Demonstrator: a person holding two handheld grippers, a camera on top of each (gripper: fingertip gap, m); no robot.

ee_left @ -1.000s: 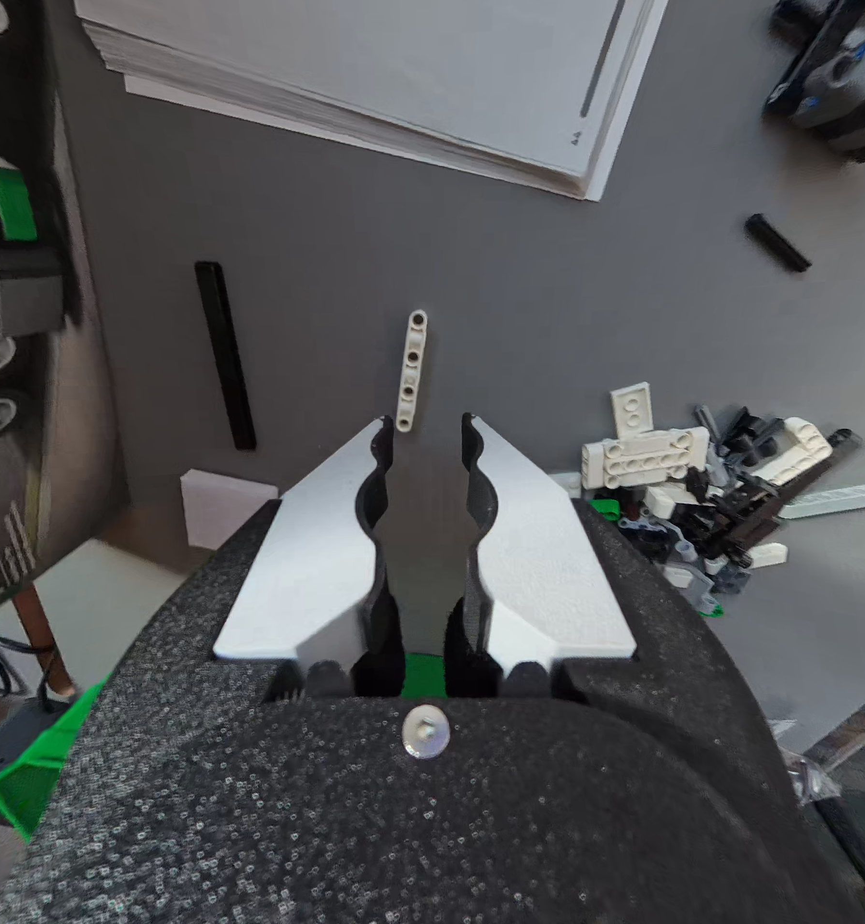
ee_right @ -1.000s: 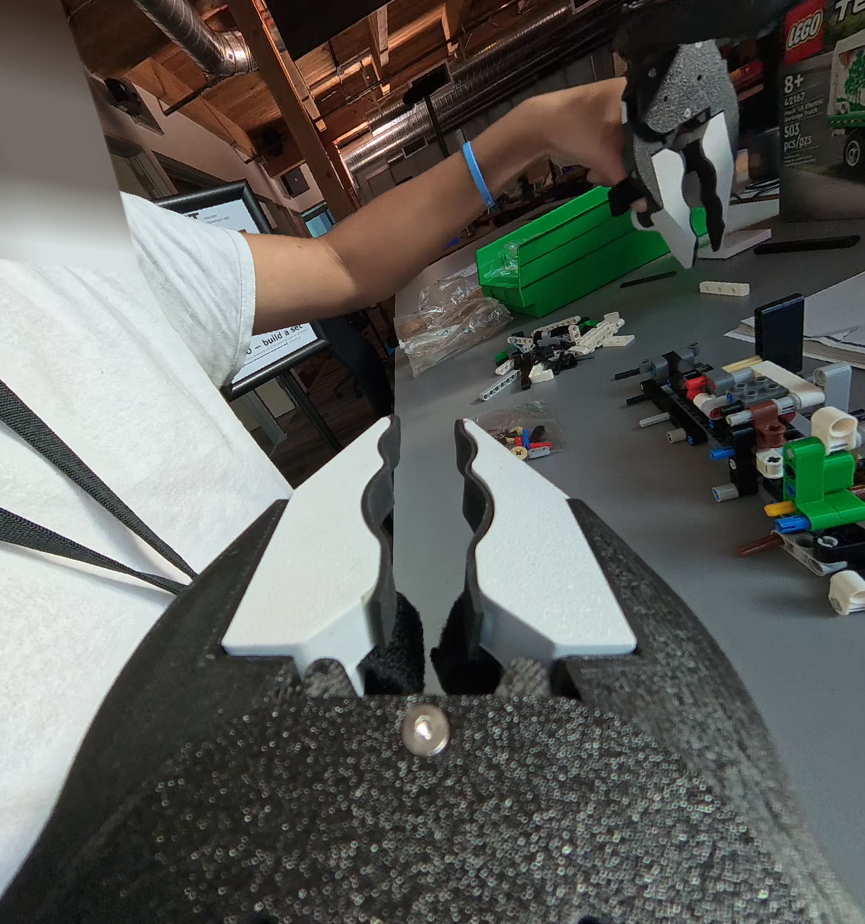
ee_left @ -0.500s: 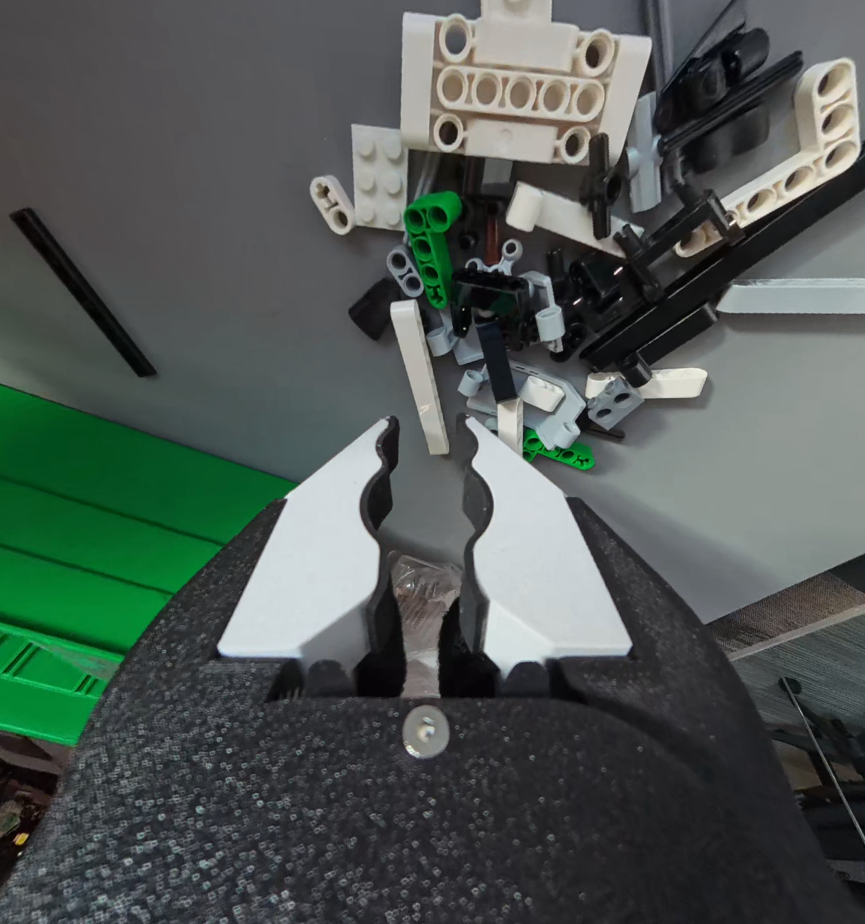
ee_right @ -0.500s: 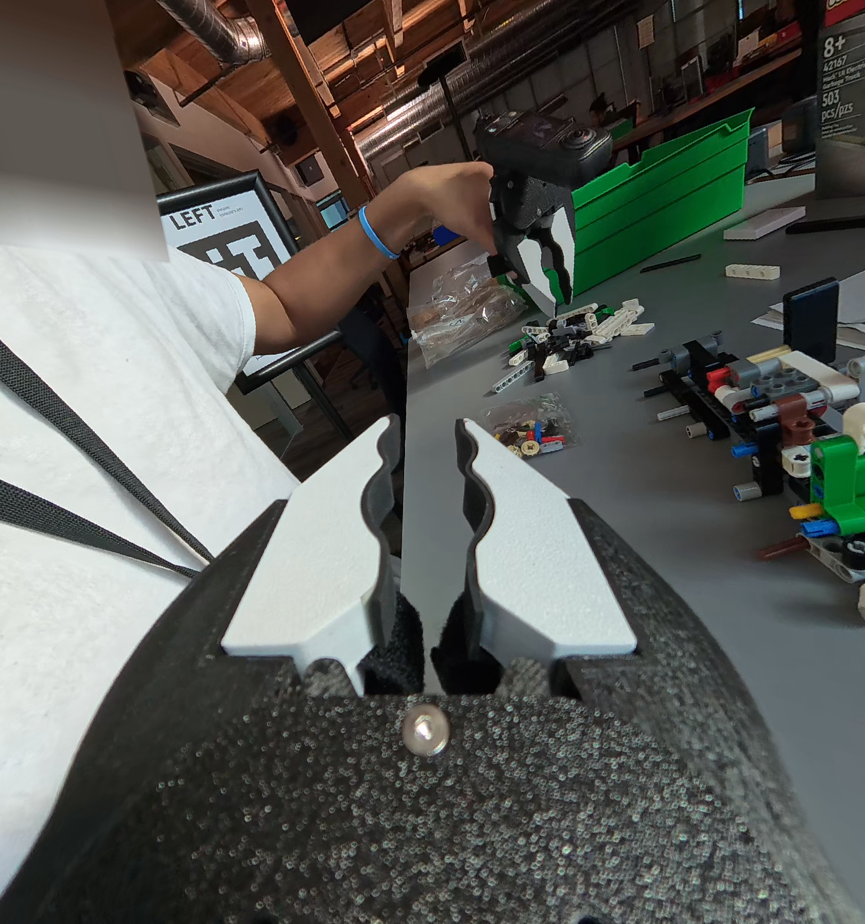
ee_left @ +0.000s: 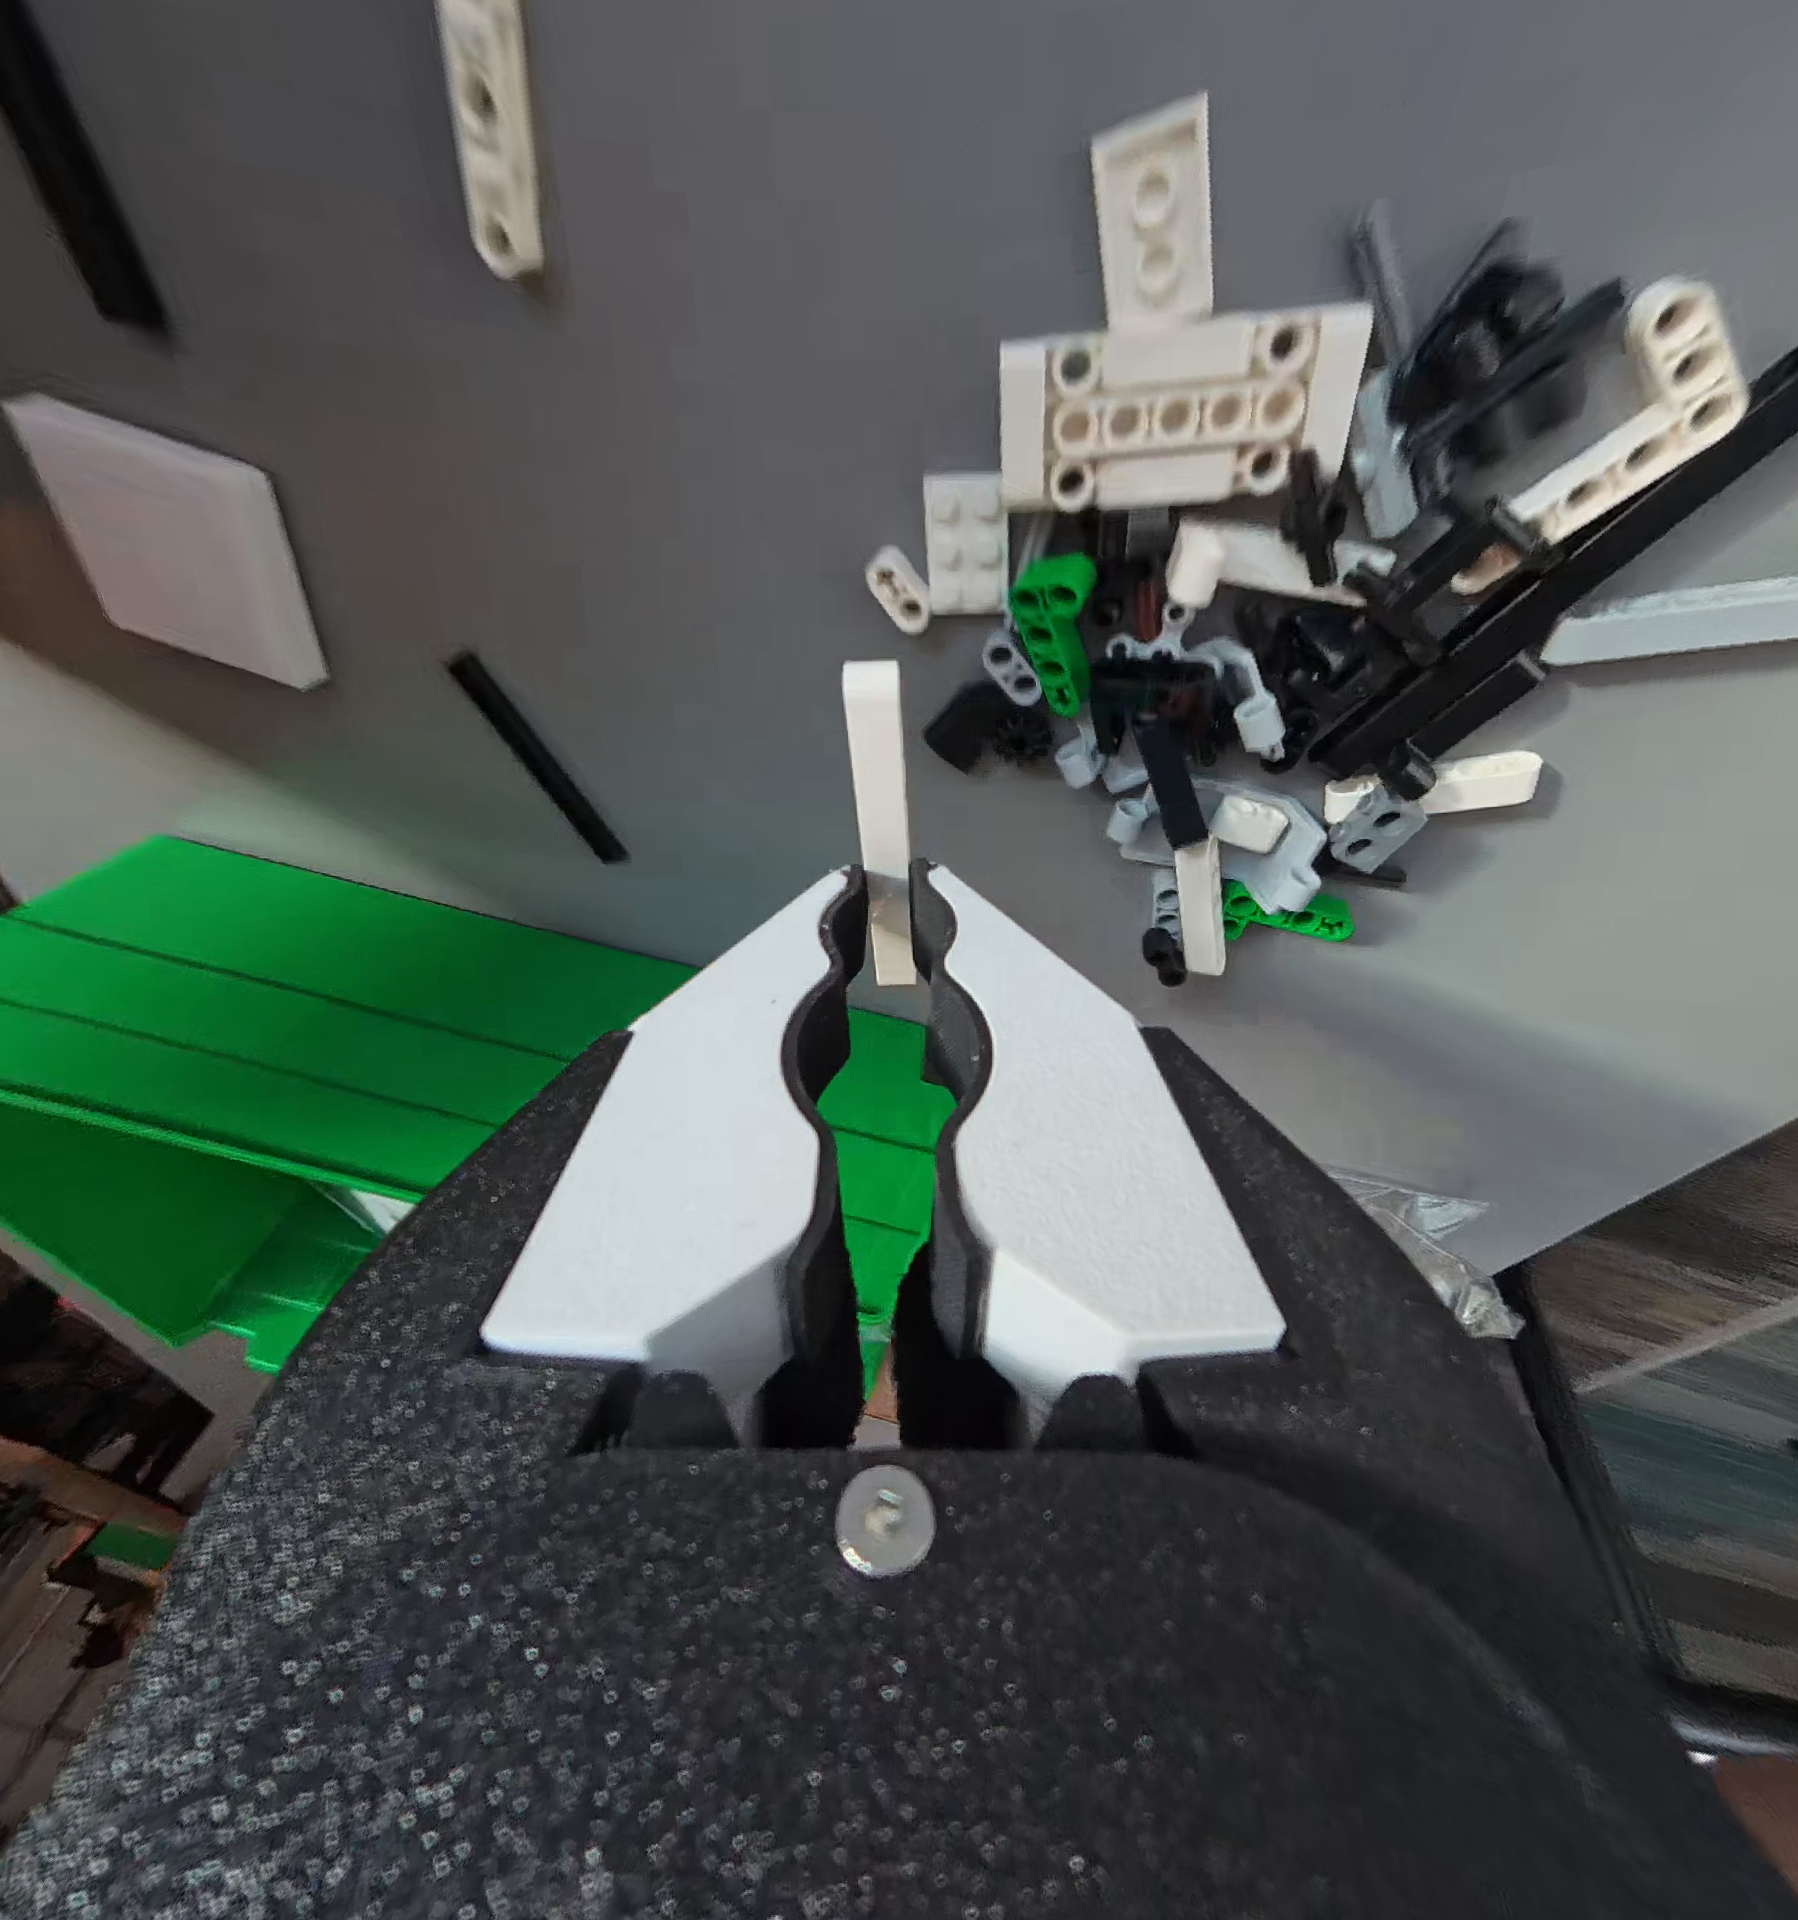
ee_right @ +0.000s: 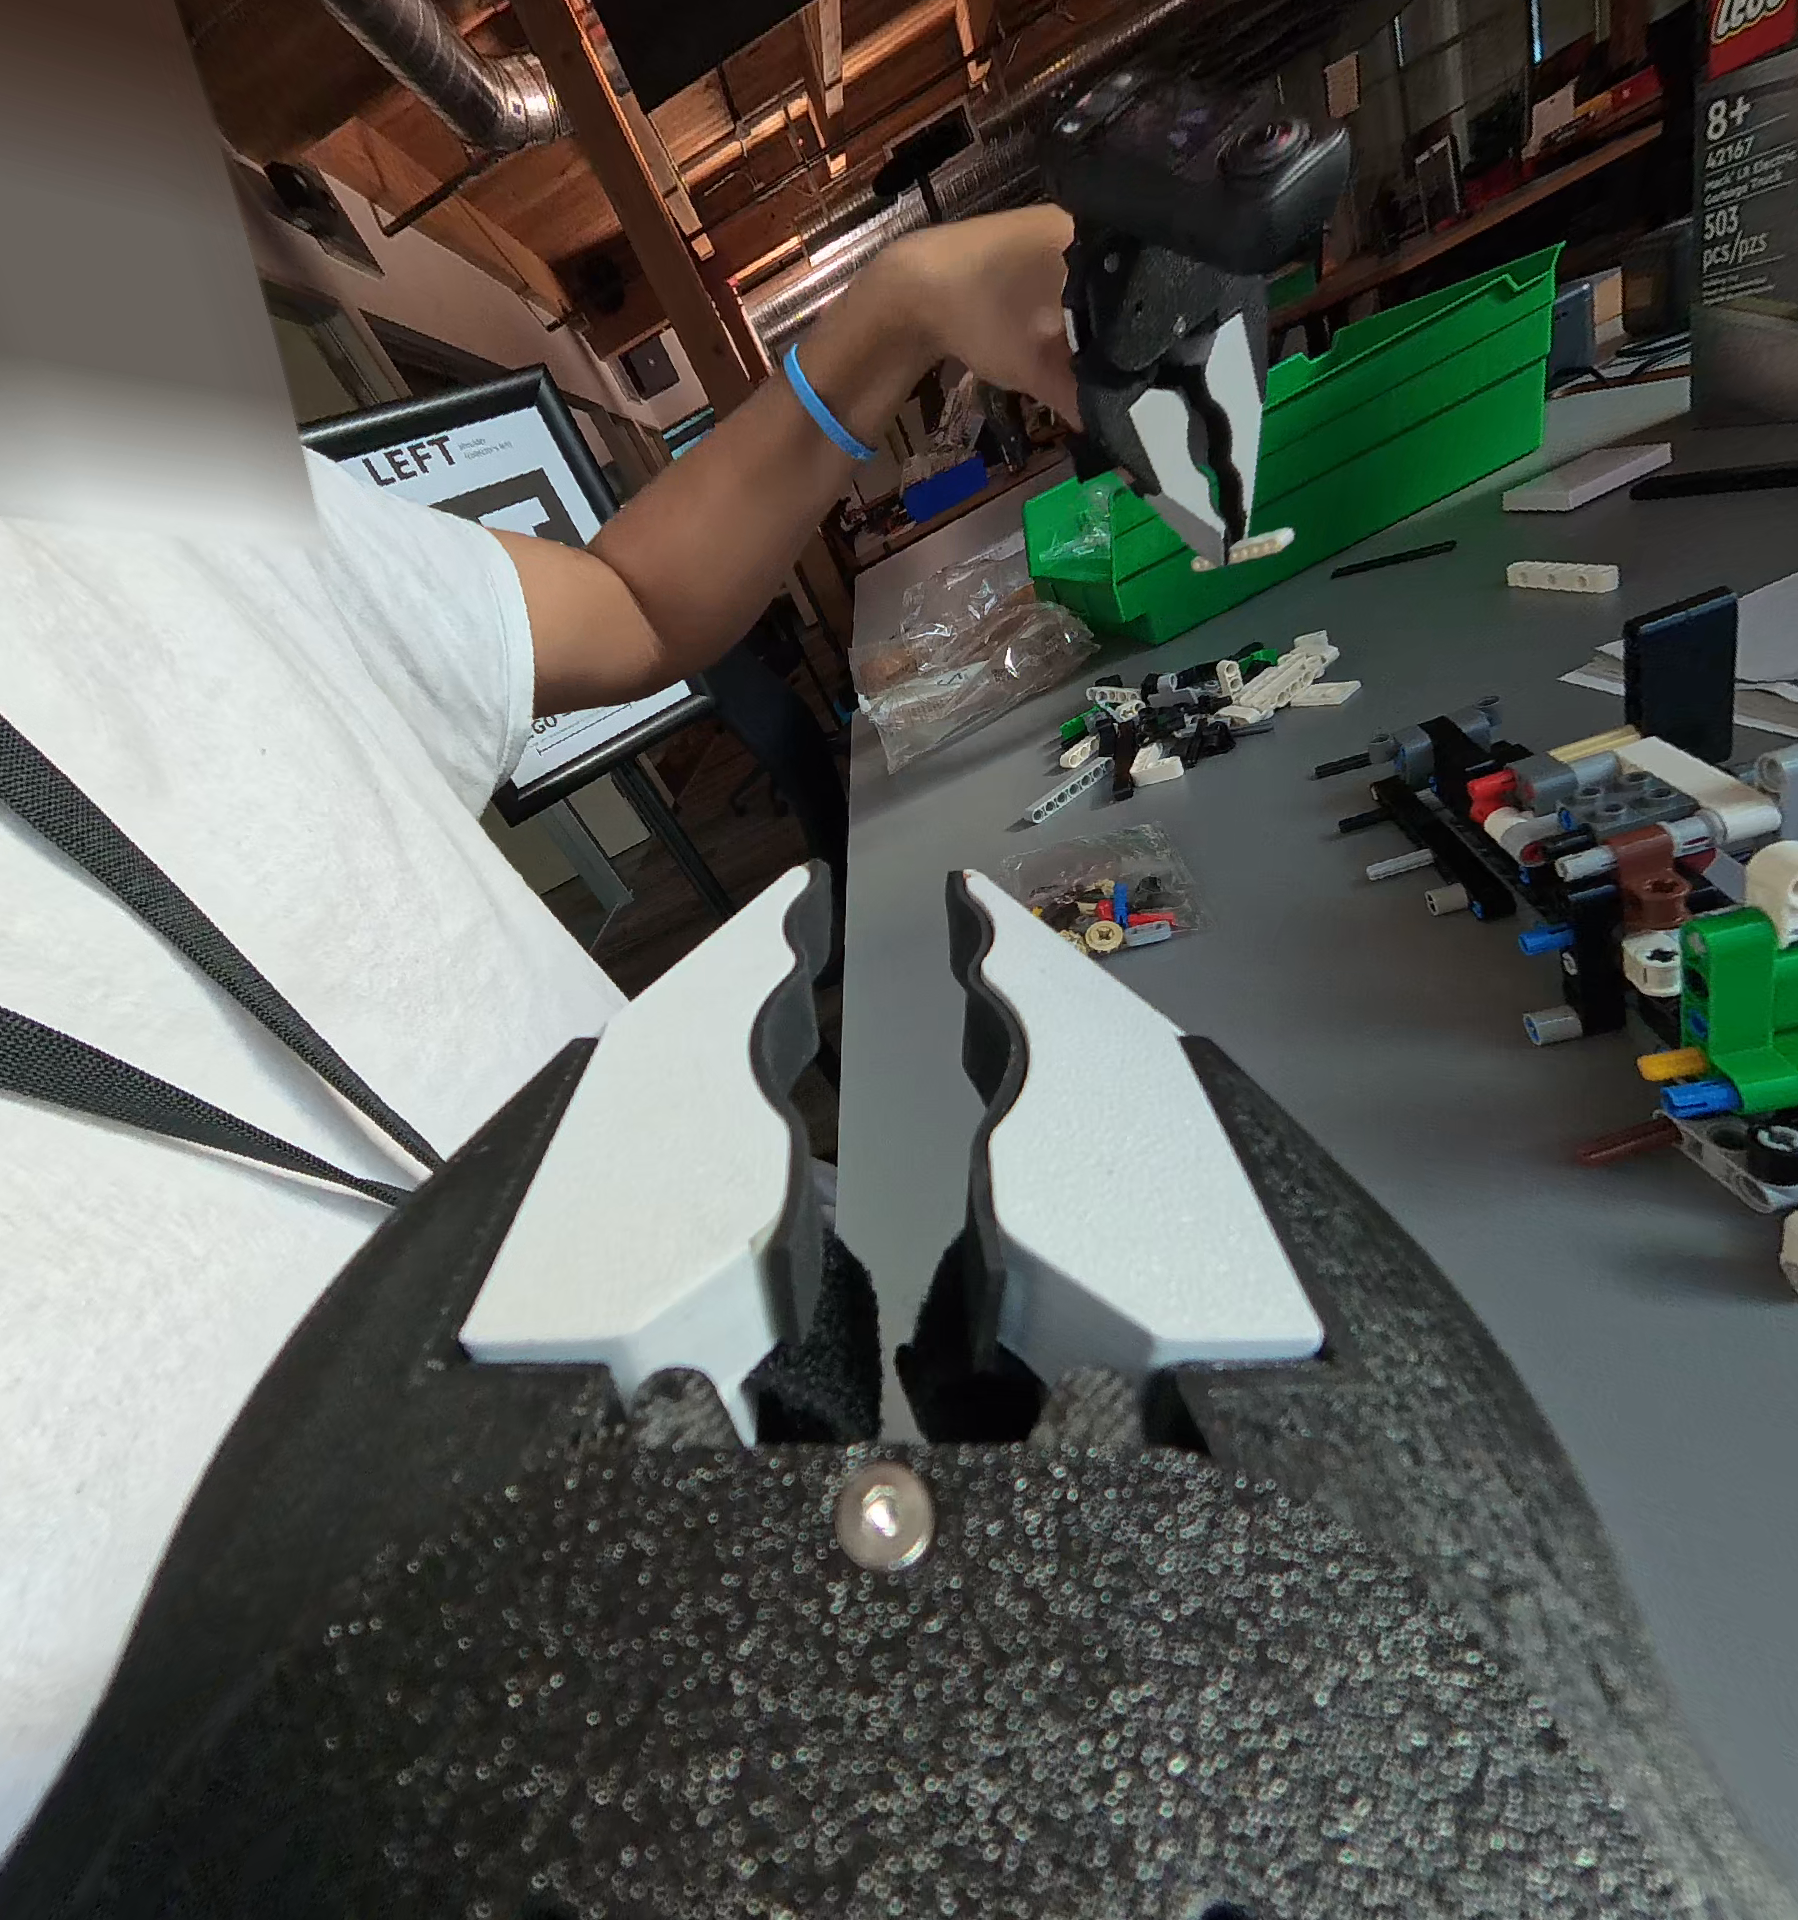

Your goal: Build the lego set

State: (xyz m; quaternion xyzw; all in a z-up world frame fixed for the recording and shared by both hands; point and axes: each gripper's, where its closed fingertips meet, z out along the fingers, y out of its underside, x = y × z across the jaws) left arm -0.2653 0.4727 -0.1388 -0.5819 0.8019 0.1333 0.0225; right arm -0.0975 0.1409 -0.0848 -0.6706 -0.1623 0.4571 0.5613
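Above grey table (ee_left: 1497, 1091), white beam (ee_left: 874, 769) lengthwise from left tongs (ee_left: 887, 883).

1. The left gripper (ee_left: 887, 883) grips a white beam (ee_left: 877, 790) at its tips, pads pressed on both sides.
2. A brick pile (ee_left: 1279, 582) lies right of it on the grey table (ee_left: 666, 416).
3. A green bin (ee_left: 251, 1039) sits below left; the blurred white piece (ee_left: 490, 125) is probably another beam.

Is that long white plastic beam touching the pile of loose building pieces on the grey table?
Apart. The right wrist view shows the beam lifted clear above the pile.
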